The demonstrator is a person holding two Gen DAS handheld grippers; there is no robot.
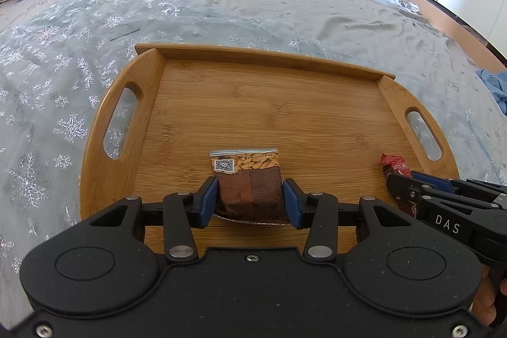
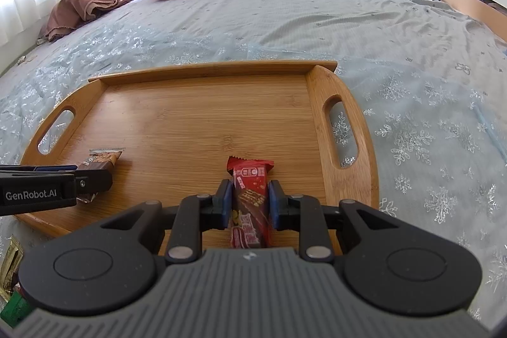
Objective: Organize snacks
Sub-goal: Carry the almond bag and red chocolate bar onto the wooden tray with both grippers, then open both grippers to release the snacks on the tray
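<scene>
Left gripper (image 1: 250, 198) hides brown packet's (image 1: 245, 179) base; right gripper (image 2: 248, 203) clamps red bar (image 2: 250, 195).

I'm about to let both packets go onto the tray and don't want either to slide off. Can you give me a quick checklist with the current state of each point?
1. Left gripper shut on the brown snack packet: ok.
2. Right gripper shut on the red snack bar: ok.
3. Both packets over the wooden tray, inside its rim: ok.
4. Packets already resting on the tray floor: cannot tell.
5. Tray floor ahead of both packets free of other items: ok.
6. The two grippers apart from each other: ok.
</scene>
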